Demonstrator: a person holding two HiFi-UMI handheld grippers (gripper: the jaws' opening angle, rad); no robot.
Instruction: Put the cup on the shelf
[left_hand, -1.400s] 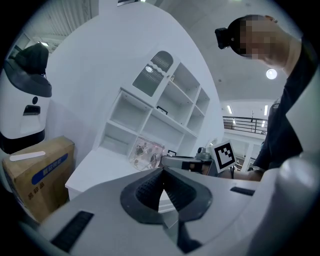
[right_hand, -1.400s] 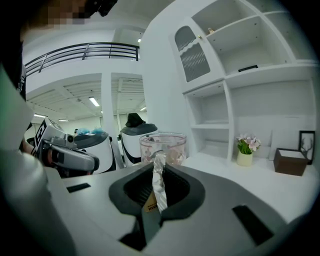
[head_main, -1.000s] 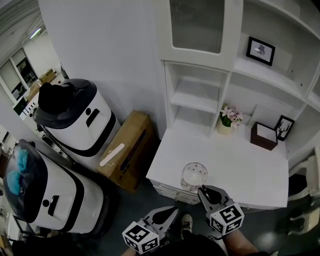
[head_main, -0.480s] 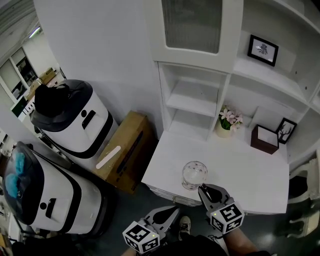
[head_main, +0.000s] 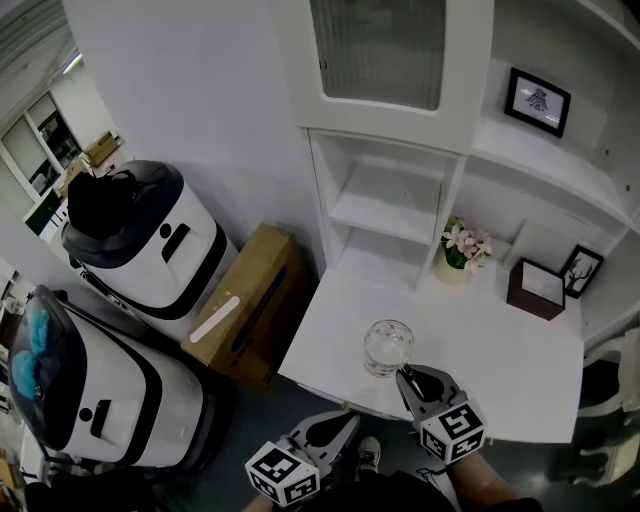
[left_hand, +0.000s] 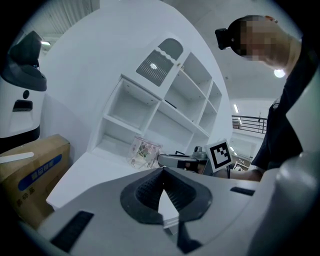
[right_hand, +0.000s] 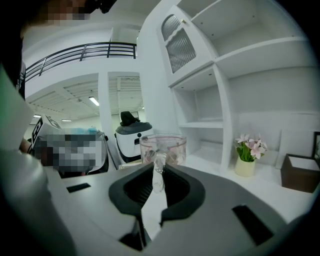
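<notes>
The cup (head_main: 388, 348), clear glass with a faint flower print, stands out right in front of the right tongs (head_main: 404, 378). In the right gripper view its thin glass handle runs down between the dark pads, and the right tongs (right_hand: 159, 176) are clamped on it, with the cup (right_hand: 162, 148) upright just beyond their tips. I cannot tell whether its base touches the white desk top (head_main: 490, 360) or hangs just above it.

The left tongs (head_main: 345, 422) sit lower and to the left of the right pair, off the desk's front edge. Their jaws are pressed together with nothing in them. From the left gripper view, the left tongs (left_hand: 162, 172) look across at the cup (left_hand: 144, 152) and at the right tongs (left_hand: 165, 160) holding it from the side.

Beyond the right tongs, past the cup, a small pot of pink flowers (head_main: 458, 252) stands at the back of the desk. A dark brown box (head_main: 538, 286) sits farther to the right of it, and a small framed picture (head_main: 582, 272) leans just beyond the box. Straight ahead of both tongs rise the white shelves (head_main: 390, 205), open and bare, with a ribbed glass door (head_main: 380, 45) above them. Another framed picture (head_main: 538, 100) sits on a higher shelf to the right.

Well to the left of the left tongs, a cardboard box (head_main: 250, 300) leans by the wall. Two white machines with dark tops (head_main: 140, 240) stand farther left.
</notes>
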